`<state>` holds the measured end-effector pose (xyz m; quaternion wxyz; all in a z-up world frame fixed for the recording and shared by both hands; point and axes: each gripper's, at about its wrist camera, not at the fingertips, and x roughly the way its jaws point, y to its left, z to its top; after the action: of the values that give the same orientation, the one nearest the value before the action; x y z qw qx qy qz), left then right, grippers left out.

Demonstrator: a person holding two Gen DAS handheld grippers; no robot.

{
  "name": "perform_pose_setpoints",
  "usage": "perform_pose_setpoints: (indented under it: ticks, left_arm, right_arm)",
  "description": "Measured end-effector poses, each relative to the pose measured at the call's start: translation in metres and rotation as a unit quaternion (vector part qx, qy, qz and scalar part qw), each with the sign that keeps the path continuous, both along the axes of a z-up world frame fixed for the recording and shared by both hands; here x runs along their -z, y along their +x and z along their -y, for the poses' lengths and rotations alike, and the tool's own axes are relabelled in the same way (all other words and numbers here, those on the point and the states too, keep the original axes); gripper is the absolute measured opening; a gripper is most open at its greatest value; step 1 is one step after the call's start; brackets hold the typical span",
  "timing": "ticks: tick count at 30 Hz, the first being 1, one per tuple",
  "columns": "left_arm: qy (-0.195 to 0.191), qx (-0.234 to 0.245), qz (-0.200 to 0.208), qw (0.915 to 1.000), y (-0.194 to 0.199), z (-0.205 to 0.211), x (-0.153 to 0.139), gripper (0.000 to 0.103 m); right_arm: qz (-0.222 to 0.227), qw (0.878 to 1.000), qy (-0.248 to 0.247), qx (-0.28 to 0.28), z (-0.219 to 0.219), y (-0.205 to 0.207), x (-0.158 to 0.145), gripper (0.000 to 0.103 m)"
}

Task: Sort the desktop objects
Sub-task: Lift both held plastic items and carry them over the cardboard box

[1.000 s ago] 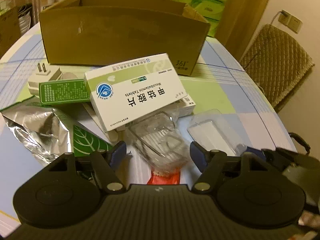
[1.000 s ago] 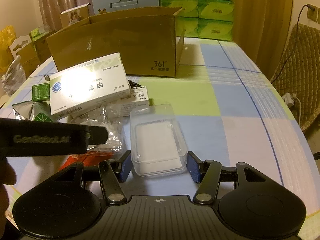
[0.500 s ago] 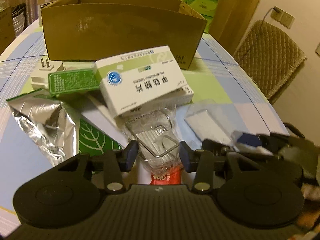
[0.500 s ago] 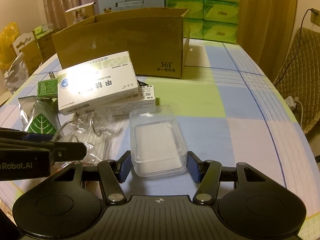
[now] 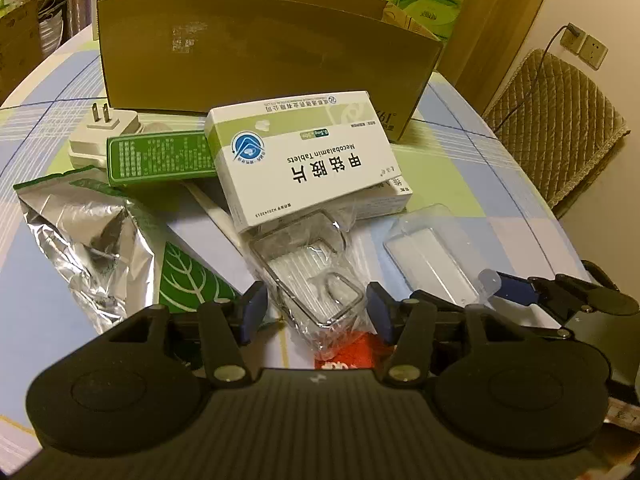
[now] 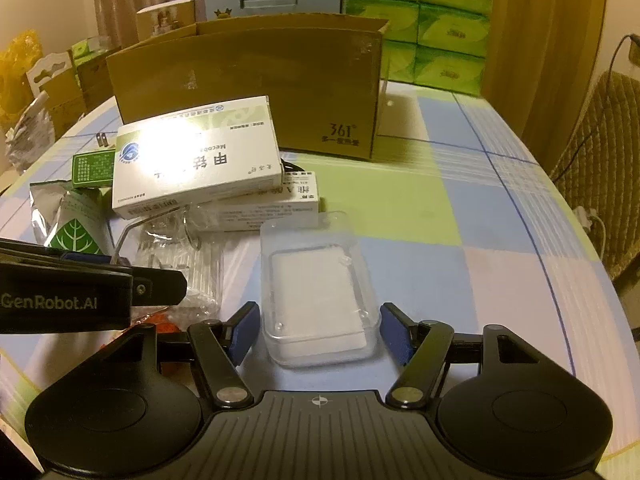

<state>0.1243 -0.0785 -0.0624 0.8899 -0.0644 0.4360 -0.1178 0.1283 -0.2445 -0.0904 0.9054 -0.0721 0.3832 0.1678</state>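
Checked tablecloth [image 6: 460, 248], tissue packs [image 6: 436, 20] behind

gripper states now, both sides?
Left gripper: open, jaws just reopened, straddling the clear bagged packet, pads off it.
Right gripper: open, jaws just widened around the clear plastic case, not gripping.

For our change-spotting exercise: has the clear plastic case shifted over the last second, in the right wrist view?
No. The clear plastic case keeps its far end just in front of the small white box, as before.
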Motion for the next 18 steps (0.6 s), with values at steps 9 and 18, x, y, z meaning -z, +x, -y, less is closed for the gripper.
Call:
perform_pose_setpoints:
  ticks: [9, 18]
  left_arm:
    - [0.001, 0.005, 0.005, 1.0, -0.002, -0.002, -0.001, 0.039]
    - [-0.011, 0.019, 0.014, 0.9996, -0.016, -0.004, -0.017, 0.039]
  right_arm:
    - [0.007, 1.0, 0.01, 0.006, 0.003, -0.004, -0.005, 0.054]
    - [0.037, 0.999, 0.023, 0.031, 0.013, -0.014, -0.022, 0.054]
